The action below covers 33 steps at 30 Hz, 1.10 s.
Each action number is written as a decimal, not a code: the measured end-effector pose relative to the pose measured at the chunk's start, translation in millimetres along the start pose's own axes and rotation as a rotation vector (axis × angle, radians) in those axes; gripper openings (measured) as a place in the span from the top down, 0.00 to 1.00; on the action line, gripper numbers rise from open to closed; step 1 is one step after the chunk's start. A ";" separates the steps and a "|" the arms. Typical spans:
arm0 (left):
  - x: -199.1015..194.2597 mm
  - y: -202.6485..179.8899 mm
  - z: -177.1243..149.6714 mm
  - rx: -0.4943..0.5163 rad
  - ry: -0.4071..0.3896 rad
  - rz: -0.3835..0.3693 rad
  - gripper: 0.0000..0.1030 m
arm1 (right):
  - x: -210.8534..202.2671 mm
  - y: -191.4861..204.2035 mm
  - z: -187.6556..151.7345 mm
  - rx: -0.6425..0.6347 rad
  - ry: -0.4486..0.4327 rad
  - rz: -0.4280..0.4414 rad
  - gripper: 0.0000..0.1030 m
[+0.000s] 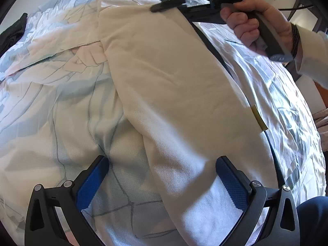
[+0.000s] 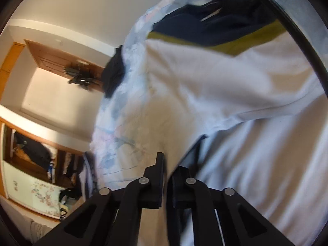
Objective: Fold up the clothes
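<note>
A white garment point(image 1: 174, 71) with navy and olive trim lies lengthwise on the bed, partly folded over itself. My left gripper point(image 1: 162, 160) hovers open over its near end, with its blue pads point(image 1: 92, 184) spread wide on either side of the cloth and pressing on nothing. At the far end a hand point(image 1: 256, 20) holds my right gripper point(image 1: 155, 8), which is shut on the garment's edge. In the right wrist view the right gripper point(image 2: 167, 164) has its black fingers together, pinching a lifted fold of the white garment point(image 2: 225, 82). Beyond it are a navy panel point(image 2: 215, 26) and an olive band point(image 2: 235, 47).
A crumpled duvet point(image 1: 51, 82) with a pale blue and pink pattern covers the bed. A dark garment point(image 1: 12, 32) lies at its far left edge, also the dark garment point(image 2: 113, 71). A wooden wardrobe point(image 2: 34, 153) stands past the bed. A navy trouser leg point(image 1: 313, 215) is at bottom right.
</note>
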<state>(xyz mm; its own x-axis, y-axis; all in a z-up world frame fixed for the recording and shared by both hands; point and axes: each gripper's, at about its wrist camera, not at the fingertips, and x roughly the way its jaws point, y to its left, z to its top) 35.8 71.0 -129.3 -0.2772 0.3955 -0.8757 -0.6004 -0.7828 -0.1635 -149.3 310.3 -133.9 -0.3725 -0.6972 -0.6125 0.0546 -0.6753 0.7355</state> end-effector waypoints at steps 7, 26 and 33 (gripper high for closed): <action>0.7 0.9 -4.1 0.020 0.000 0.010 0.00 | 4.6 -27.7 4.7 0.077 0.073 -0.155 0.92; 13.0 -1.5 -5.4 0.036 -0.018 0.019 0.00 | -61.6 -75.1 41.8 0.383 -0.377 -0.118 0.22; 13.7 -2.2 -6.2 0.041 -0.022 0.015 0.00 | -37.3 -68.8 91.9 0.302 -0.297 -0.144 0.42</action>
<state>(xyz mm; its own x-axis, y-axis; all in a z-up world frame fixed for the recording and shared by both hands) 38.0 75.2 -143.7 -0.3024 0.3949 -0.8675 -0.6265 -0.7683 -0.1314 -224.2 404.8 -135.1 -0.6086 -0.4723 -0.6376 -0.2737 -0.6293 0.7274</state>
